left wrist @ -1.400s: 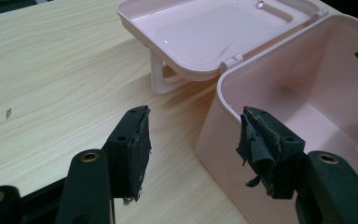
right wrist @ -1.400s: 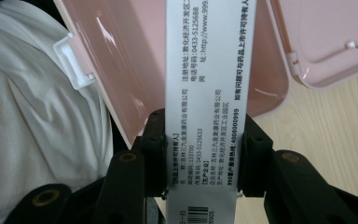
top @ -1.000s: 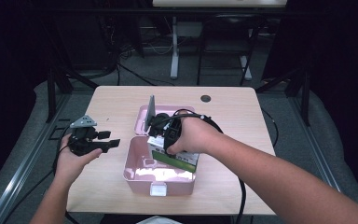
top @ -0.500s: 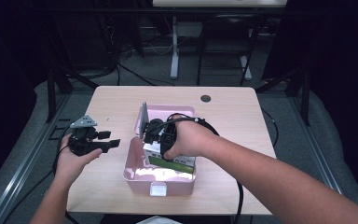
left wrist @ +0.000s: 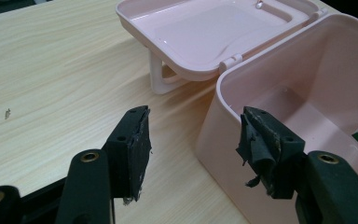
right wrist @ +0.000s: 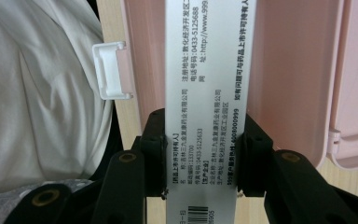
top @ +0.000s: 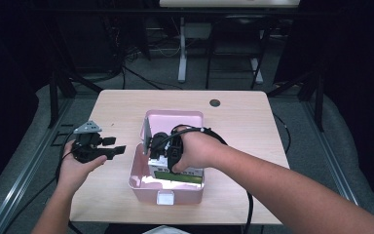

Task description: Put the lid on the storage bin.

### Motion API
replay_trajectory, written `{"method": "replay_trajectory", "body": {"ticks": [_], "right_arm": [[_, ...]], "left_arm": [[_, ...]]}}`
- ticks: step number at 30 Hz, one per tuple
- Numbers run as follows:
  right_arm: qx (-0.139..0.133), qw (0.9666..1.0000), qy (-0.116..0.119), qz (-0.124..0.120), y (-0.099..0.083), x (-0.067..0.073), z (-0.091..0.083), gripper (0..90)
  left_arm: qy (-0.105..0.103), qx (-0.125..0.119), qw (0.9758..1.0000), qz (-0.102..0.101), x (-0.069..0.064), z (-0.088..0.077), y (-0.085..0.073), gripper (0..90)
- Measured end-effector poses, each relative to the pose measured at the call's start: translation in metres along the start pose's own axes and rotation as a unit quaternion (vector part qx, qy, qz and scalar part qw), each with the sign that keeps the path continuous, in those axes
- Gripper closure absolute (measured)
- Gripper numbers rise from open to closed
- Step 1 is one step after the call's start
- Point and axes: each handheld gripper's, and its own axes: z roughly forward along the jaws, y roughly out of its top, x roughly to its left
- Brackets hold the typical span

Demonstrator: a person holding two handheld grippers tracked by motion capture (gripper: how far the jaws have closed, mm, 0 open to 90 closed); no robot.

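**Medicine carton goes into the pink box, pinched across its narrow sides**

Medicine carton [right wrist: 206,93], a white printed box with a barcode and a green face, sits clamped between the two black pads of the right tool [right wrist: 204,154], which grips it by its narrow sides. In the high view the right tool [top: 163,146] holds the carton [top: 177,174] down inside the pink storage box [top: 141,183], low in the cavity and close to the near wall, where the white latch [top: 165,197] sits. Judging by its thin card walls, the carton should be light and fairly stiff but easy to crush; the grip across the narrow sides, near one end, looks like a sound place to hold it, since the broad faces would bow inward. The glossy print may be a little slippery.

Out to the left, the left tool [top: 118,148] hovers over the tabletop [top: 253,126] just beside the box, its jaws spread with nothing between them.

Beyond the cavity the hinged lid [left wrist: 223,32] lies thrown back, open and level, propped on its folded handle.
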Motion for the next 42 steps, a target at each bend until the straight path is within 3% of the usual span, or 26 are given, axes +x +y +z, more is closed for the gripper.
{"method": "replay_trajectory", "body": {"ticks": [4, 15, 42], "right_arm": [[0.005, 0.9998, 0.001, -0.019, 0.002, 0.002, 0.003, 61.5], [0.018, 0.9991, 0.0, -0.04, 0.003, 0.009, 0.018, 61.5], [0.014, 0.9991, 0.034, -0.022, -0.003, 0.006, 0.061, 61.5]], "left_arm": [[0.001, -0.001, 1.0, -0.002, 0.0, 0.0, 0.0, 42.5], [0.0, -0.002, 1.0, -0.001, 0.0, 0.001, -0.001, 42.5], [0.0, 0.002, 1.0, -0.001, 0.0, 0.001, 0.0, 42.5]]}}
